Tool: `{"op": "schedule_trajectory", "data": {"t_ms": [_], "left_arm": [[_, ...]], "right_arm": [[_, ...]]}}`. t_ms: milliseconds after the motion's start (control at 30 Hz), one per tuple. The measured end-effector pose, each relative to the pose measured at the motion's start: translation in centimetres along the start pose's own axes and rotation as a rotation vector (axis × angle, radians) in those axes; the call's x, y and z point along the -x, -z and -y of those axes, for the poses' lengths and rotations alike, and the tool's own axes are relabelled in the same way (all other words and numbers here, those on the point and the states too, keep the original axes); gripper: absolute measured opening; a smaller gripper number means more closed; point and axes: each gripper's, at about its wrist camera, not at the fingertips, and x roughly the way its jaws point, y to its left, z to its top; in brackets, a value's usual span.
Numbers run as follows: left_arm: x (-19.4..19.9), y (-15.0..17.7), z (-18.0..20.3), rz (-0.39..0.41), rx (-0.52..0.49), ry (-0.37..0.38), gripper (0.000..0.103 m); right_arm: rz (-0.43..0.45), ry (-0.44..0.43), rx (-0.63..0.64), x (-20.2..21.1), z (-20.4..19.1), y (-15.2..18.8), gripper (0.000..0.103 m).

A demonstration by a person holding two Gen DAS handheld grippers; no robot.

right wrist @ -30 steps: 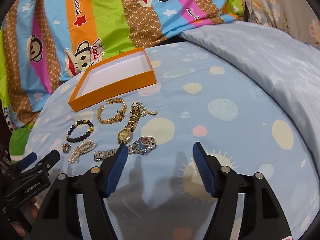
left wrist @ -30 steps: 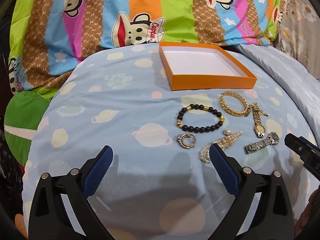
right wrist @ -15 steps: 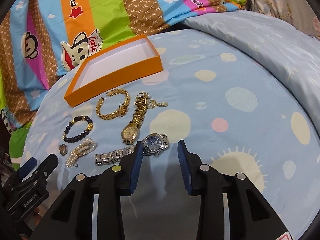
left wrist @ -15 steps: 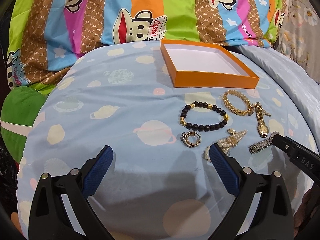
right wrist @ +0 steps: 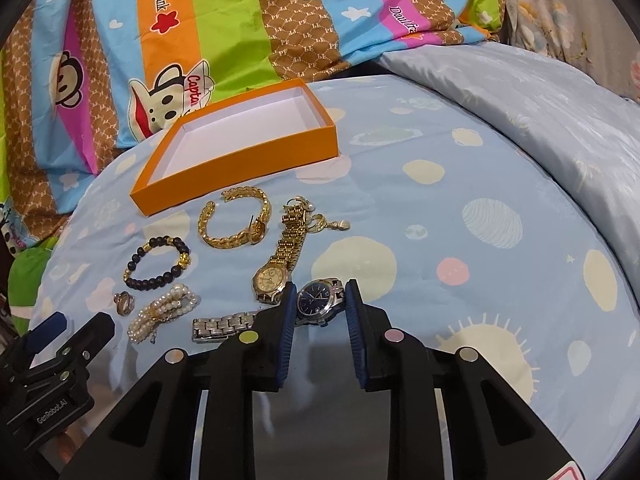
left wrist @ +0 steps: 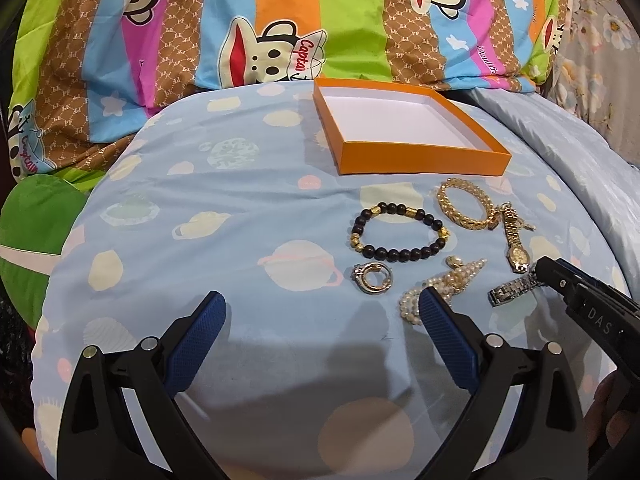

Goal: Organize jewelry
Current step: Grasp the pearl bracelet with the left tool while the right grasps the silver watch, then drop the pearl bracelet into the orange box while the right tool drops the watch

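A bed (left wrist: 248, 184) in a pale blue planet-print cover carries everything, with a striped monkey-print quilt (right wrist: 224, 28) bunched along its far edge; an orange box (right wrist: 240, 160), open and white inside, sits near that far edge, well apart from both tools. The left tool (left wrist: 322, 312) hovers low over the near part of the bed with its blue pads spread wide and nothing between them; the right tool (right wrist: 320, 304) is narrowed around the blue dial of the silver watch (right wrist: 318, 302), the pads flanking the case on both sides, though I cannot tell whether they actually press it; the watch's steel band trails left across the cover. Just beyond it lies the gold watch (right wrist: 278, 264), its band reaching toward the box; the gold chain bracelet (right wrist: 236, 220) lies left of that band, near the box's front wall. The black bead bracelet (left wrist: 398, 232) rests nearer the middle of the bed; the pearl bracelet (left wrist: 440, 288) lies just beside the left tool's right pad; the silver rings (left wrist: 372, 278) sit just left of the pearls.
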Motion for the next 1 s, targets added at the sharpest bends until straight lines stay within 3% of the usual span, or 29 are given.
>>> {"op": "schedule_trajectory", "data": {"t_ms": [67, 267, 400, 500, 567, 600, 700, 1000], "left_arm": [[0.2, -0.2, 0.5, -0.003, -0.009, 0.022, 0.095], [-0.4, -1.2, 3.1, -0.033, -0.046, 0.099, 0.094], [-1.9, -1.3, 4.8, -0.08, -0.081, 0.132, 0.068], [-2.3, -0.9, 5.7, -0.08, -0.114, 0.115, 0.061], [-2.2, -0.8, 6.0, -0.076, -0.129, 0.121, 0.051], [-2.2, -0.7, 6.1, -0.073, -0.136, 0.125, 0.04], [-2.1, -0.8, 6.1, -0.078, -0.139, 0.15, 0.019], [0.1, -1.9, 5.4, -0.045, -0.103, 0.217, 0.015]], "right_arm": [[0.023, -0.006, -0.001, 0.6, 0.2, -0.3, 0.011], [0.024, -0.002, -0.027, 0.6, 1.6, -0.4, 0.011], [0.026, 0.002, -0.043, 0.7, 2.6, -0.6, 0.011], [0.023, -0.012, -0.063, 0.7, 3.4, -0.6, 0.011], [0.021, -0.019, -0.069, 0.7, 3.6, -0.6, 0.011], [0.021, -0.023, -0.071, 0.7, 3.7, -0.7, 0.011], [0.024, -0.029, -0.068, 0.8, 3.7, -0.7, 0.01], [0.057, -0.052, -0.058, 2.5, 3.6, -1.5, 0.008]]}}
